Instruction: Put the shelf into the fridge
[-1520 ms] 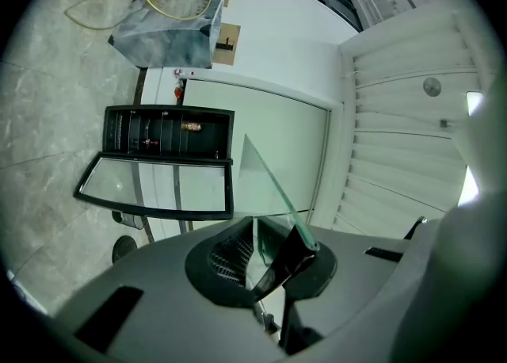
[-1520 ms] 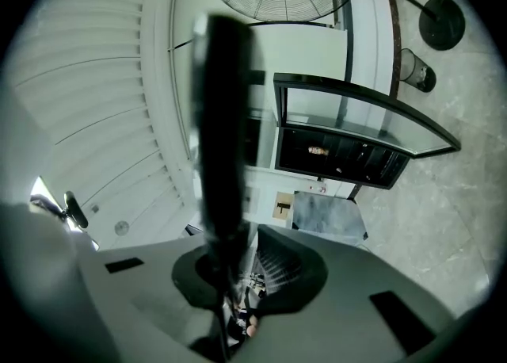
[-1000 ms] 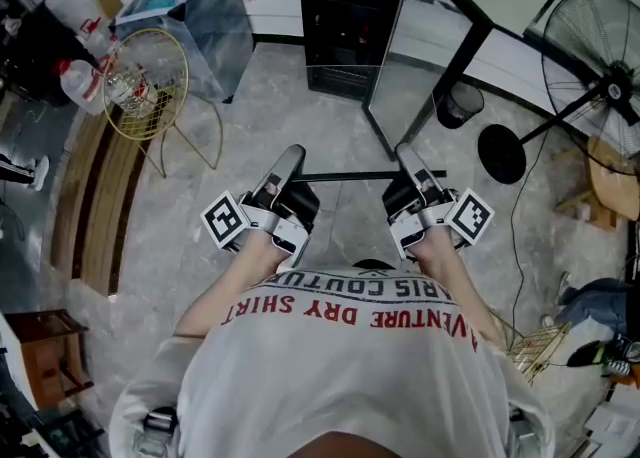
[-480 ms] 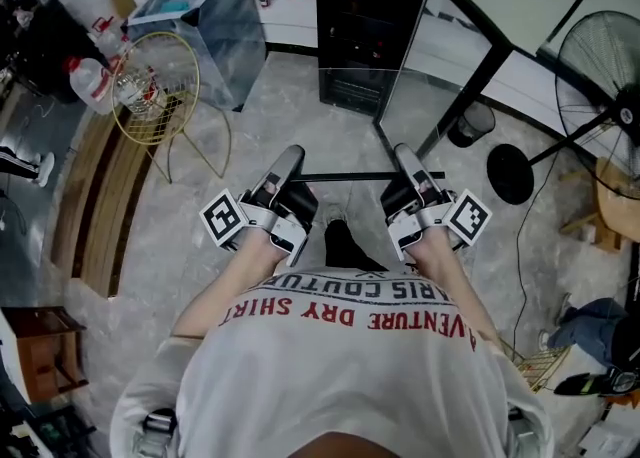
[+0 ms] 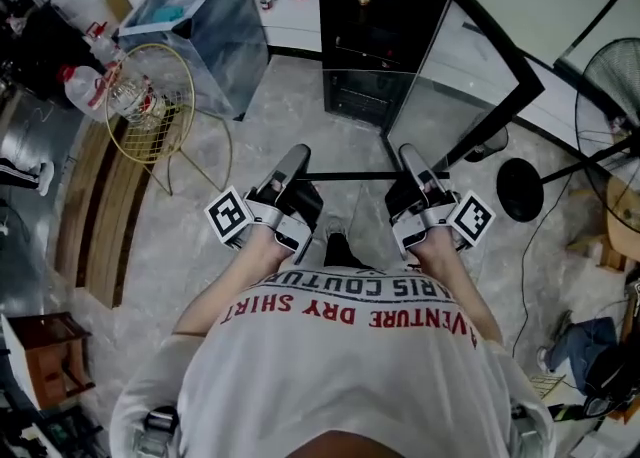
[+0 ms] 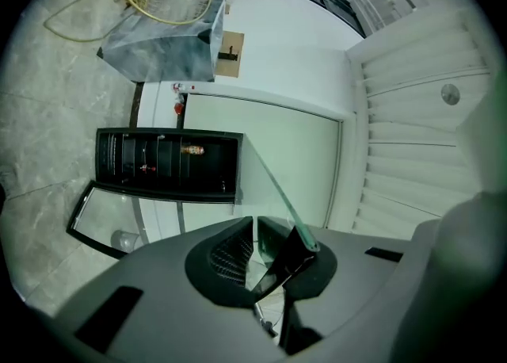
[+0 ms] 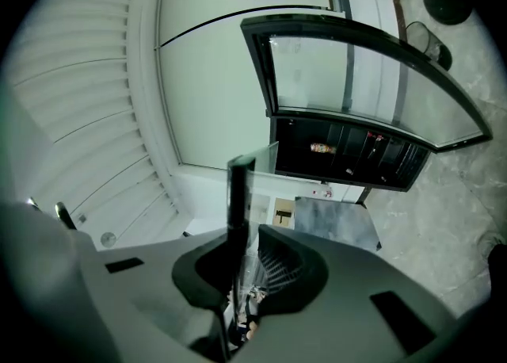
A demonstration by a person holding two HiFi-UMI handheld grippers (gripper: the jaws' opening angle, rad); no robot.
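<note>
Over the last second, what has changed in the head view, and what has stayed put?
The person has stepped forward with the shelf: the fridge and its open door now look nearer, and the fan has slid towards the right edge. Nothing was taken hold of or let go. The left claw and right claw stay shut on the shelf's two sides.
</note>
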